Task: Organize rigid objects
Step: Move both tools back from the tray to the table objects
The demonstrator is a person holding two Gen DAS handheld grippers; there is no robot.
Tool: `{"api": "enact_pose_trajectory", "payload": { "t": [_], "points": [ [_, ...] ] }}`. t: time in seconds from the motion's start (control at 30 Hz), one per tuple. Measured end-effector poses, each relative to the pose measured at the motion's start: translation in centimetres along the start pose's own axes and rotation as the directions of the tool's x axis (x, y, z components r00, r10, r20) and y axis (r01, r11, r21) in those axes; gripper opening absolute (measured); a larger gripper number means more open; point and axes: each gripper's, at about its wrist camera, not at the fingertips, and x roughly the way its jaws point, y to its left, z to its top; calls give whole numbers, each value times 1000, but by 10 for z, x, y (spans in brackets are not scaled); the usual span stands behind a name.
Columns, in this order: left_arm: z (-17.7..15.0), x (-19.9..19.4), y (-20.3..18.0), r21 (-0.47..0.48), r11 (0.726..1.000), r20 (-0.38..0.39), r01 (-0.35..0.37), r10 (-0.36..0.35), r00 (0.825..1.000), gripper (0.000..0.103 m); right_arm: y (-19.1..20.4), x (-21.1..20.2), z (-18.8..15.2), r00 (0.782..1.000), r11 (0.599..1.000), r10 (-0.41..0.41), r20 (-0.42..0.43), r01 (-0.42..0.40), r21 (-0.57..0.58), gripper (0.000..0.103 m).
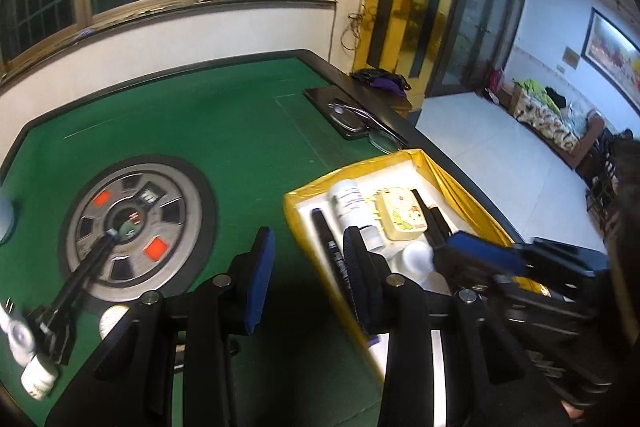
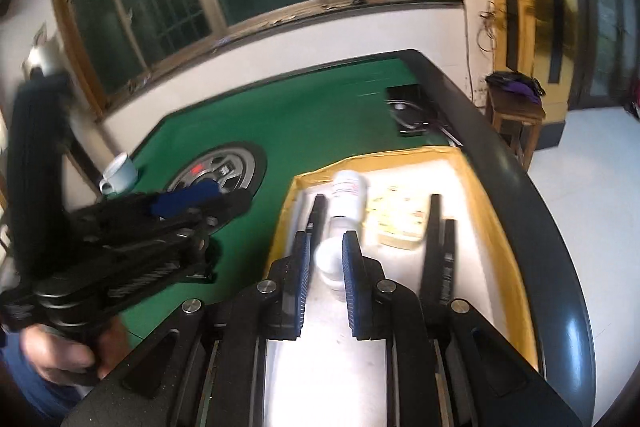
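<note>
A yellow-rimmed white tray (image 1: 440, 167) (image 2: 500, 211) sits at the right edge of the green table. It holds a lying white bottle (image 1: 348, 203) (image 2: 350, 191), a yellow cartoon tin (image 1: 402, 213) (image 2: 400, 219), black pens (image 1: 328, 239) (image 2: 434, 239) and a small white jar (image 1: 418, 259) (image 2: 330, 263). My right gripper (image 2: 326, 241) (image 1: 480, 255) is shut, with its tips just above the small jar and not gripping it. Over the felt left of the tray, my left gripper (image 1: 308, 259) (image 2: 188, 201) is open and holds nothing.
The table's round centre panel (image 1: 136, 223) lies left. A black stick (image 1: 80, 275), a small white bottle (image 1: 38, 379) and a round white object (image 1: 112, 319) lie near the front left. A pale cup (image 2: 120, 173) stands far left. A black tablet (image 1: 340, 115) lies beyond the tray.
</note>
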Motion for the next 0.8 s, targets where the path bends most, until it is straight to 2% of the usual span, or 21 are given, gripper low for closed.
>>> {"api": "enact_pose_trajectory", "payload": {
  "t": [0.07,0.13,0.2,0.23,0.33,0.4,0.43,0.53,0.6,0.7,0.77,0.8],
  "points": [
    [-4,-10,10,-3,1000,12,-3,3,1000,33,12,15,-2,999,998,-35,-19,34,-46,15],
    [-9,-23,23,-3,1000,30,-15,15,999,33,14,32,-5,991,990,-119,-63,114,-80,15],
    [-17,-37,41,-6,999,53,-32,32,998,33,9,29,-7,986,984,-164,-42,160,-83,15],
    [-21,-45,52,-11,999,71,-47,48,996,33,2,27,-7,979,978,-200,-50,196,-67,15],
    [-31,-61,82,-40,996,97,-76,80,992,33,-25,16,-9,975,976,-214,-57,215,19,15],
    [-37,-69,104,-69,993,102,-91,98,990,33,-37,8,-11,960,960,-271,-66,275,54,15],
    [-42,-73,120,-94,991,100,-94,103,990,33,-40,2,-13,961,958,-272,-53,276,77,15],
    [-56,-86,154,-143,984,97,-106,121,988,33,-28,-12,-16,989,982,-144,-31,147,120,15],
    [-68,-94,179,-168,979,81,-117,132,988,33,-7,-20,-17,999,993,-53,-4,53,110,15],
    [-89,-104,208,-200,970,57,-139,153,987,33,40,-17,-21,999,998,51,16,-51,33,19],
    [-105,-109,223,-214,964,43,-156,169,985,33,71,-8,-26,993,993,119,6,-119,-13,29],
    [-116,-110,231,-217,962,27,-165,175,984,33,85,0,-29,989,989,148,-2,-148,-30,30]
  ]
}}
